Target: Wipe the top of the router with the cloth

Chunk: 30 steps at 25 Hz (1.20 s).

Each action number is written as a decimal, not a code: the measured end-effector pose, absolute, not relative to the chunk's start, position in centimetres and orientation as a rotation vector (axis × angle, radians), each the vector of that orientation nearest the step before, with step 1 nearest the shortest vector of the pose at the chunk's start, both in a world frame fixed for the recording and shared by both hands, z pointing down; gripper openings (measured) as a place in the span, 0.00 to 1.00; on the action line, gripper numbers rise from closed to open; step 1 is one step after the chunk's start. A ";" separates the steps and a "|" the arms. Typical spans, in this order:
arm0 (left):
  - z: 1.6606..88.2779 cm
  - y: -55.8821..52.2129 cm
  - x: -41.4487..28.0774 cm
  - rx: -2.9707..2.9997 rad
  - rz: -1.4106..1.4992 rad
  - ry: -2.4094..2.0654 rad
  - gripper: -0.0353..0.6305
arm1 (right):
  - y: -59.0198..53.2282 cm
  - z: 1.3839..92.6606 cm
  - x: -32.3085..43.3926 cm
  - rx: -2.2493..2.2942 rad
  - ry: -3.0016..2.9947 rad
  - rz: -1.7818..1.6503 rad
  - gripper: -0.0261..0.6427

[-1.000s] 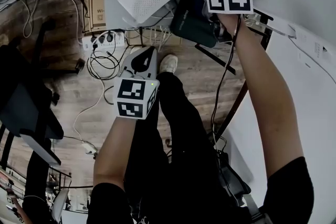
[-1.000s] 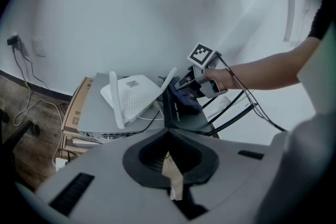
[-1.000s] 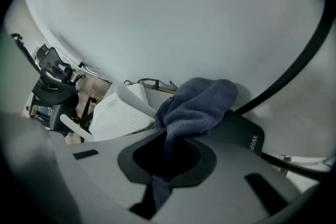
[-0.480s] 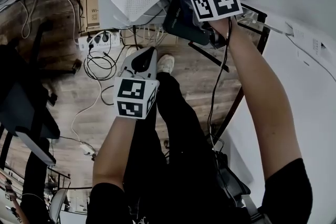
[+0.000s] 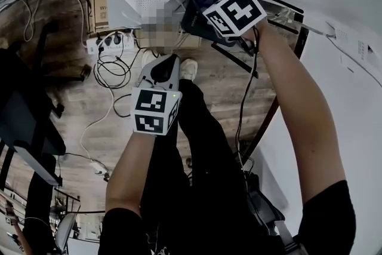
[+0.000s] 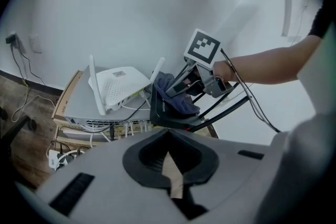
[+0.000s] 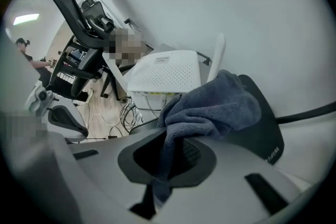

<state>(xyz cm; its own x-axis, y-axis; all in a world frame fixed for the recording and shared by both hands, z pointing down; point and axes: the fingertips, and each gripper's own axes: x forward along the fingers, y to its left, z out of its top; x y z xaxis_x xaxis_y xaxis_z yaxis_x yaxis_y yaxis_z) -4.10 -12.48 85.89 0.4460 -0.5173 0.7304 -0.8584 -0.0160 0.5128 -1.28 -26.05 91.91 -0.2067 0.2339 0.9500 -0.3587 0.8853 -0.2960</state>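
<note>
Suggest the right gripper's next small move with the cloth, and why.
Probably sweep the right gripper sideways across the black router, keeping the cloth pressed down. Its jaws are shut on the cloth, which sits bunched and appears to rest on one part of the router's top, while the rest of that top is uncovered.

Left hand-held gripper (image 6: 170, 165) is pointing toward the white wall (image 6: 131, 8), jaws sitting together, nothing gripped. Ahead, right hand-held gripper (image 6: 176, 89) is pressing a dark blue cloth (image 6: 177, 102) onto the black router (image 6: 167, 115). White router (image 6: 123, 84) is standing just left, atop a grey box (image 6: 79, 108).
</note>
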 end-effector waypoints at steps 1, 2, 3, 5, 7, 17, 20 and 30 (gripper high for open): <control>85.9 -12.5 -4.0 1.674 0.416 -1.208 0.05 | -25.6 91.9 -1.3 0.074 -1.692 0.544 0.06; 85.8 -12.5 -3.9 1.670 0.414 -1.210 0.05 | -25.1 91.8 -1.3 0.051 -1.685 0.543 0.06; 85.7 -12.5 -3.7 1.668 0.411 -1.211 0.05 | -24.6 91.8 -1.2 0.028 -1.676 0.540 0.06; 85.4 -12.4 -3.5 1.668 0.408 -1.211 0.05 | -23.7 91.8 -0.9 -0.024 -1.647 0.531 0.06; 85.2 -12.3 -3.3 1.670 0.409 -1.206 0.05 | -22.6 91.7 -0.1 -0.089 -1.595 0.521 0.06; 85.9 -11.7 -4.4 1.637 0.419 -1.234 0.05 | -20.3 92.0 4.2 -0.248 -1.396 0.476 0.06; 85.9 -11.7 -4.2 1.636 0.414 -1.234 0.05 | -21.4 92.2 4.4 -0.217 -1.400 0.450 0.06; 85.8 -11.1 -4.5 1.633 0.402 -1.240 0.05 | -27.0 92.7 5.1 -0.043 -1.380 0.238 0.06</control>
<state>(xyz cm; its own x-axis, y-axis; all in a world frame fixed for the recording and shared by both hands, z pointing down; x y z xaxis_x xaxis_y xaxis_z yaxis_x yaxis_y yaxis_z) -4.50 -11.12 85.84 0.4175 -0.5265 0.7405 -0.8610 0.0312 0.5076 5.07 -26.95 92.68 0.1694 0.1928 0.9665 -0.1425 0.9752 -0.1696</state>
